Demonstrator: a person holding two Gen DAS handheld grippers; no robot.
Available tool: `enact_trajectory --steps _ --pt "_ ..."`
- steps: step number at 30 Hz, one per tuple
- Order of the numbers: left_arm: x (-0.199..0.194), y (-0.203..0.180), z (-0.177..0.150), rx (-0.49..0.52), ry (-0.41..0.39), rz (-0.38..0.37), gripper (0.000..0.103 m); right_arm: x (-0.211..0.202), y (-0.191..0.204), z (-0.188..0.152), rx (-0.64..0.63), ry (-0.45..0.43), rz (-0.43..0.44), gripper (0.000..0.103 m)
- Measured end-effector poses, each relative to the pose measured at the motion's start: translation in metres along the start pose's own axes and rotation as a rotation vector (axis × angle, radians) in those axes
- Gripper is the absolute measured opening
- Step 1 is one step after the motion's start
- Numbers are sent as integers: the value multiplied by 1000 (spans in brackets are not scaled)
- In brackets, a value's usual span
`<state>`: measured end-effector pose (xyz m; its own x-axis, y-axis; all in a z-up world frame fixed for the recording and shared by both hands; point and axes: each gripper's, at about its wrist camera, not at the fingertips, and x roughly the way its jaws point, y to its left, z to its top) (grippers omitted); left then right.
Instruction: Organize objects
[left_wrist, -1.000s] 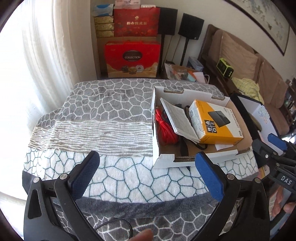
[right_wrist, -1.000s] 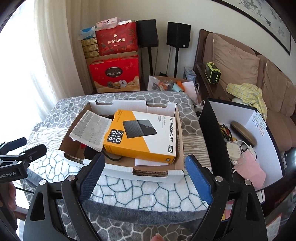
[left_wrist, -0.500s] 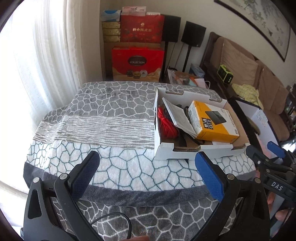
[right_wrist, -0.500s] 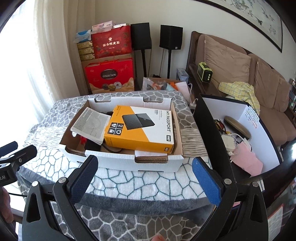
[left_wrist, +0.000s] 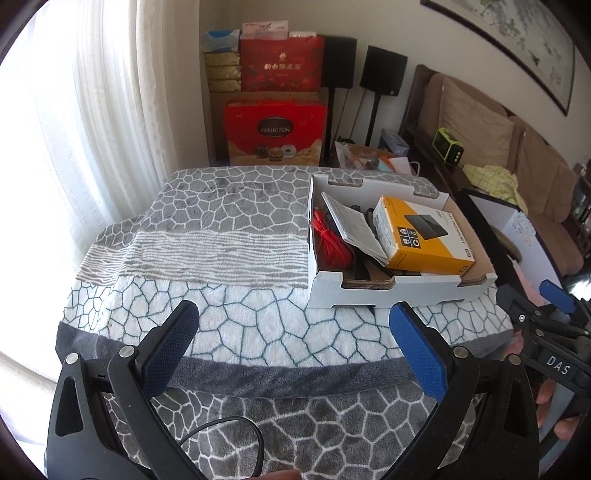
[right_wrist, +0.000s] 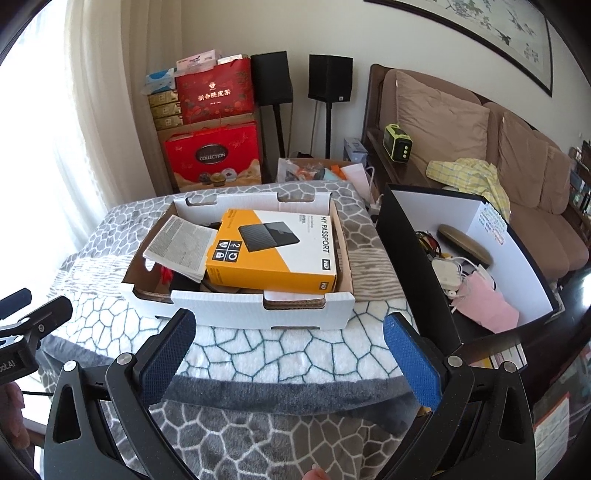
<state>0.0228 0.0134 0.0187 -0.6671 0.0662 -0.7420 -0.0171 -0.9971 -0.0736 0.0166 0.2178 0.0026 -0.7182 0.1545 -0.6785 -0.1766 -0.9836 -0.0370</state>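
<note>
A shallow white cardboard tray (right_wrist: 236, 308) sits on the tabletop (left_wrist: 221, 236), which is draped in a grey and white patterned blanket; inside it, an orange and black "My Passport" box (right_wrist: 273, 251) lies tilted on top; a printed leaflet (right_wrist: 181, 245) leans beside it; a coiled red cable (left_wrist: 332, 247) lies along the tray's left wall.
</note>
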Motion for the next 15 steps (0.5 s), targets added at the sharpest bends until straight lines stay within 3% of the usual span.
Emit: enact_trajectory --steps 15 --pt "1 -2 -7 0 7 -3 103 -4 10 -5 -17 -5 6 102"
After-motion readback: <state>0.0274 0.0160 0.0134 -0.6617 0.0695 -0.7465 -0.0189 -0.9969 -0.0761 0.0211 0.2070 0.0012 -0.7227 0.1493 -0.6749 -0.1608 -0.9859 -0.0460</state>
